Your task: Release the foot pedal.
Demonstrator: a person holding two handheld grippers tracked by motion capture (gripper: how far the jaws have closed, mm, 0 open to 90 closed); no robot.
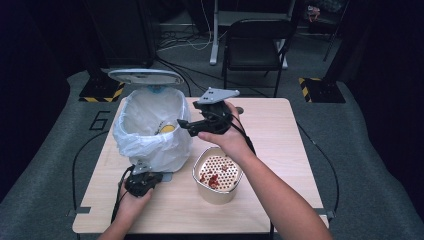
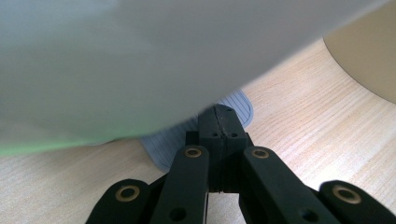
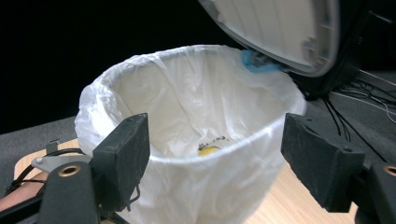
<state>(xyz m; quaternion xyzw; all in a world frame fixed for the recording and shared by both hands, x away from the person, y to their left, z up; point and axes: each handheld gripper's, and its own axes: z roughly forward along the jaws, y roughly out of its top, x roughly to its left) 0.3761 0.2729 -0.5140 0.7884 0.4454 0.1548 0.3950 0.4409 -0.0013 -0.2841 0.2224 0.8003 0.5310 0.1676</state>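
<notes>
The white-lined pedal bin (image 1: 150,127), lid (image 1: 145,76) raised, stands on the table (image 1: 280,150); left gripper (image 2: 219,122) fingers clenched on its grey pedal (image 2: 233,105), right gripper (image 1: 187,124) fingers released, empty.

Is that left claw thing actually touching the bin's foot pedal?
Touching. In the left gripper view the shut left gripper rests its tips on the ribbed grey pedal under the bin, with no gap between them.

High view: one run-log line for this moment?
left gripper: shut, on grey ribbed pedal | white-bagged pedal bin: lid up | right gripper: open, empty, beside rim | tan perforated strainer pot: on table
</notes>
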